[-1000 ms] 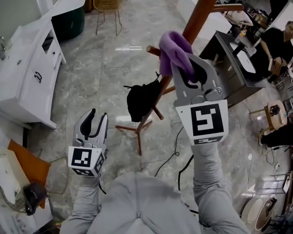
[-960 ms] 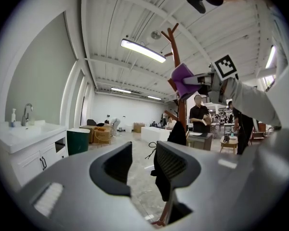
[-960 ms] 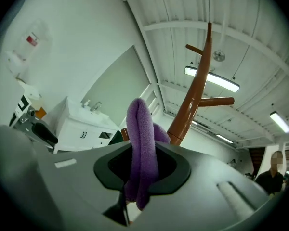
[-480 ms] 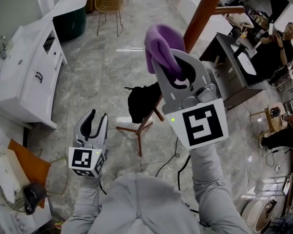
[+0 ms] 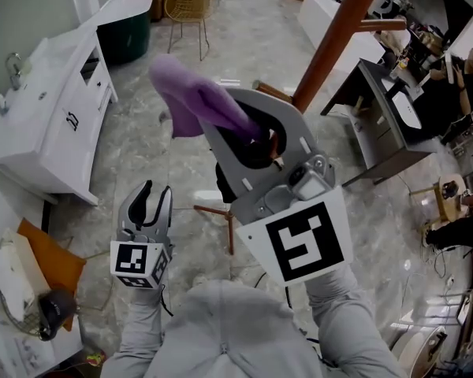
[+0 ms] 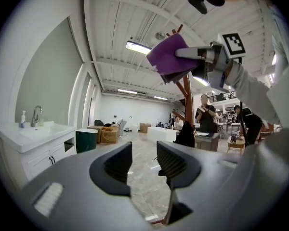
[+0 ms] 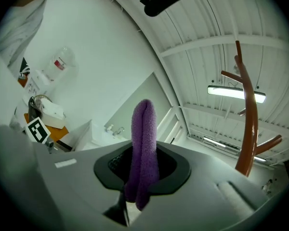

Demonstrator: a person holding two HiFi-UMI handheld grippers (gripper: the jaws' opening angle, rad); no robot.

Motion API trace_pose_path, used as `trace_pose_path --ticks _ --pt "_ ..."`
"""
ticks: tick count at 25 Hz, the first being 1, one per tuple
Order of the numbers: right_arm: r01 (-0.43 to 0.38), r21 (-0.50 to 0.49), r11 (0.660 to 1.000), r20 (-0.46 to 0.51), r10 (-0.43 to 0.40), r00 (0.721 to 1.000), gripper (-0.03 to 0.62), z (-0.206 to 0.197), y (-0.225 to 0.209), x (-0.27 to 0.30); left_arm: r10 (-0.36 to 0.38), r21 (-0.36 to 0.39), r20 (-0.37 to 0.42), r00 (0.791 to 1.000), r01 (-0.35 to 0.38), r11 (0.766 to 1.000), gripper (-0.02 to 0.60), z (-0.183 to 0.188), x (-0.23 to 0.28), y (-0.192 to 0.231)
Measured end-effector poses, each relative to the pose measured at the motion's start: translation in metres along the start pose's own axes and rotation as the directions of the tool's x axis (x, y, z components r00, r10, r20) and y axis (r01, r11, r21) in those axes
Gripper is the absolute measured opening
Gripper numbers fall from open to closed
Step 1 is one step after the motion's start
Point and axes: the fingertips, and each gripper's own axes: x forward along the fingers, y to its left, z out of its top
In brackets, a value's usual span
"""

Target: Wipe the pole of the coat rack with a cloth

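Note:
The brown wooden pole (image 5: 337, 39) of the coat rack slants up at the upper right of the head view. My right gripper (image 5: 230, 116) is raised close to the camera, left of the pole and apart from it, shut on a folded purple cloth (image 5: 191, 99). In the right gripper view the cloth (image 7: 143, 138) stands up between the jaws, with the pole (image 7: 247, 124) off to the right. My left gripper (image 5: 147, 205) hangs low at the left, open and empty. From the left gripper view, the cloth (image 6: 171, 57) shows overhead.
A black garment (image 6: 187, 134) hangs low on the rack, whose legs (image 5: 217, 211) spread on the marble floor. At the left stands a white sink cabinet (image 5: 55, 124), with a dark green tub (image 5: 126, 34) and a wire chair (image 5: 188, 2) beyond it. Desks (image 5: 386, 109) with seated people are at the right.
My right gripper has swung left and nearer the camera with the purple cloth, away from the pole. The left gripper has stayed put.

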Motion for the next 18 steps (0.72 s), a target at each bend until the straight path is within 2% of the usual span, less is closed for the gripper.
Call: trace_pose_path --ticks 6,9,11,15,18 --pt "0.011 0.057 0.998 0.016 -0.012 1.0 0.057 -0.009 0.01 -0.034 -0.023 0.002 -0.017 1.0 0.023 1.0 0.167 -0.005 0.004 -0.007" --pt "0.059 0.098 0.993 -0.023 -0.057 0.998 0.057 -0.033 0.005 -0.063 -0.049 0.006 -0.024 0.999 0.049 0.999 0.167 -0.006 0.011 -0.016" --pt "0.107 0.142 0.984 -0.082 -0.096 0.992 0.058 -0.058 -0.001 -0.087 -0.069 0.011 -0.024 0.997 0.069 0.998 0.166 -0.006 0.016 -0.023" --pt "0.242 0.249 0.938 -0.208 -0.193 0.959 0.057 -0.113 -0.025 -0.138 -0.11 0.017 -0.025 0.994 0.11 0.994 0.167 -0.003 0.028 -0.04" --pt "0.358 0.256 0.898 -0.281 -0.285 0.916 0.057 -0.149 -0.046 -0.174 -0.138 0.021 -0.026 0.99 0.138 0.99 0.167 -0.002 0.034 -0.054"
